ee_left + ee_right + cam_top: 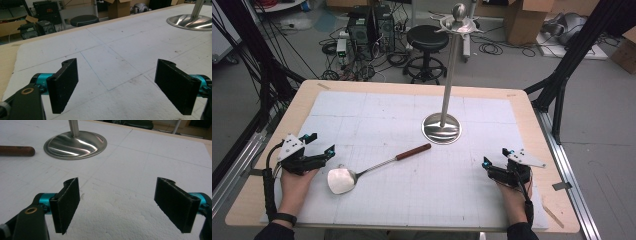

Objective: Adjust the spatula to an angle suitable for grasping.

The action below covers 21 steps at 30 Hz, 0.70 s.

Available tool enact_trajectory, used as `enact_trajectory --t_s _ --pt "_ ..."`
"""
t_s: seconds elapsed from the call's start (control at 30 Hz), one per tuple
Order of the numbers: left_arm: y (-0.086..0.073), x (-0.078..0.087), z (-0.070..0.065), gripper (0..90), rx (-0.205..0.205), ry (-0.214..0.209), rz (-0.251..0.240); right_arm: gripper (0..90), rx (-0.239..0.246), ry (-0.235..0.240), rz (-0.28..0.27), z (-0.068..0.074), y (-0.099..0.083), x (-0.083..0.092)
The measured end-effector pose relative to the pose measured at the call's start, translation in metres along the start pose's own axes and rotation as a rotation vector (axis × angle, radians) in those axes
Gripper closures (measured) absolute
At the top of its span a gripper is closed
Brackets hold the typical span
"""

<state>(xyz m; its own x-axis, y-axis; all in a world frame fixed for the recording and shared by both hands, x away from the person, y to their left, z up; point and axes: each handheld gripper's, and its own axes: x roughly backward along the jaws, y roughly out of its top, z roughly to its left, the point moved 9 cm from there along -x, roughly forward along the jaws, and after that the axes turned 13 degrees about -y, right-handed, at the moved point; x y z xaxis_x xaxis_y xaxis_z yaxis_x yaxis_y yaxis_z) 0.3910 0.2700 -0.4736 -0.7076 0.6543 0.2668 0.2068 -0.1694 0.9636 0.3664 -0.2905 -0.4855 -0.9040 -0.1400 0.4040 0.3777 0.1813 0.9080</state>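
Note:
A metal spatula [362, 172] with a brown wooden handle [16, 150] lies flat on the white mat, its blade toward the left. A steel stand [442, 127] with a tall pole and hooks on top rises from a round base [75, 144] at the mat's middle. My left gripper [319, 145] rests at the left edge, just left of the spatula's blade, open and holding nothing; its pads [63, 83] stand wide apart. My right gripper [494, 157] sits near the front right, also open and holding nothing, pointing toward the stand.
The white gridded mat [377, 115] covers a wooden table [532, 120]. Beyond the far edge stand a black stool [427, 40], computer cases [369, 25], cables and cardboard boxes [532, 17]. Black frame legs [562, 75] flank the table.

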Motion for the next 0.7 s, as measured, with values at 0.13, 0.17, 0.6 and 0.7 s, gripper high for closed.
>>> enact_trajectory --t_s 0.13,0.17,0.6,0.7 --pt "0.0004 0.0018 0.0029 18.5 0.030 0.004 -0.017 19.8 0.007 -0.002 -0.003 0.0000 0.0001 -0.0004" --pt "0.0005 0.0019 0.0035 18.5 0.039 0.007 -0.021 19.8 0.007 -0.002 -0.003 0.0000 0.0001 -0.0004" --pt "0.0006 0.0011 0.0021 20.2 0.025 0.004 -0.014 19.8 0.009 0.001 0.001 0.0005 -0.0002 -0.0005" --pt "0.0004 0.0007 0.0009 20.1 0.011 -0.001 -0.006 19.8 0.013 -0.001 0.001 0.0004 -0.0001 -0.0007"
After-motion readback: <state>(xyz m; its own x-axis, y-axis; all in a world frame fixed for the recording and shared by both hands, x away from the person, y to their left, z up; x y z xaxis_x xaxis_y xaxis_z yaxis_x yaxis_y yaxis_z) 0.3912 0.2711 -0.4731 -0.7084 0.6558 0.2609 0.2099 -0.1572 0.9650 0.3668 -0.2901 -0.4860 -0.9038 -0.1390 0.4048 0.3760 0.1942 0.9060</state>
